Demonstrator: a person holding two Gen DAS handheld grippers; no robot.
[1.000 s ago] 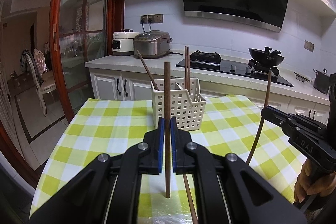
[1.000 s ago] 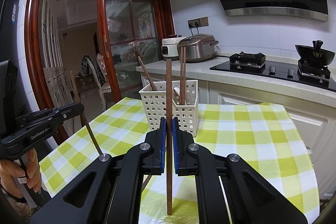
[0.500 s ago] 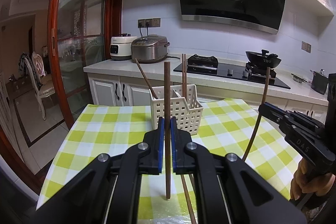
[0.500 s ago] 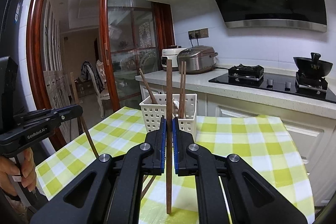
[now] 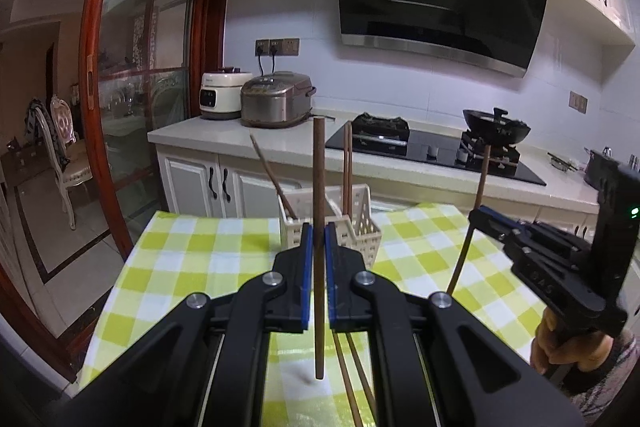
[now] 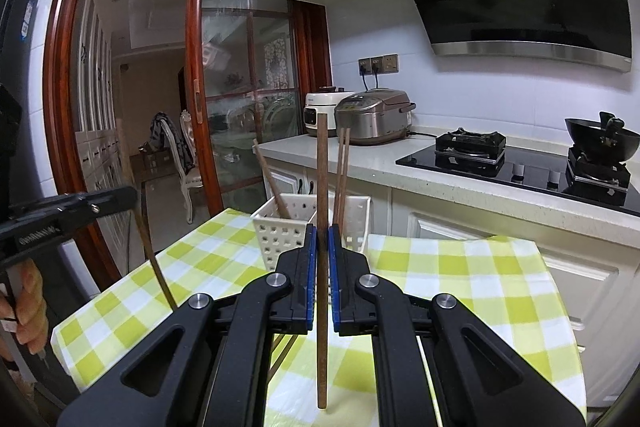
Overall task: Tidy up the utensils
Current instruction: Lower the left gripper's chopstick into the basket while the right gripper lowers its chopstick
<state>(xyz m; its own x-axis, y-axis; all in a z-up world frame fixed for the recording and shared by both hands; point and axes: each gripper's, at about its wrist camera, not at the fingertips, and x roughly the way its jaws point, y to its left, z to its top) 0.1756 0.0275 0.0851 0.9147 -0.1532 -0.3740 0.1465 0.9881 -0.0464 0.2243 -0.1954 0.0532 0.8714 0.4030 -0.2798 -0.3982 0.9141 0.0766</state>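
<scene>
A white perforated plastic utensil basket (image 5: 362, 227) stands upright on the green-and-white checked bench (image 5: 188, 267), holding three thin brown wooden chopsticks (image 5: 347, 167), one leaning left. Two more brown chopsticks (image 5: 352, 379) lie flat on the cloth. One upright brown chopstick (image 5: 319, 187) is clamped above the cloth; another upright chopstick (image 6: 322, 195) likewise.

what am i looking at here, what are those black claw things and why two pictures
No robot: a person holds a hand-held gripper in each hand, with a camera looking along each one's jaws. One picture comes from the left gripper, the other from the right gripper. Each has its jaws shut on an upright brown chopstick, the left chopstick and the right chopstick. Ahead, on the green checked tablecloth, stands a white slotted basket already holding chopsticks. More loose chopsticks lie on the cloth.
</scene>
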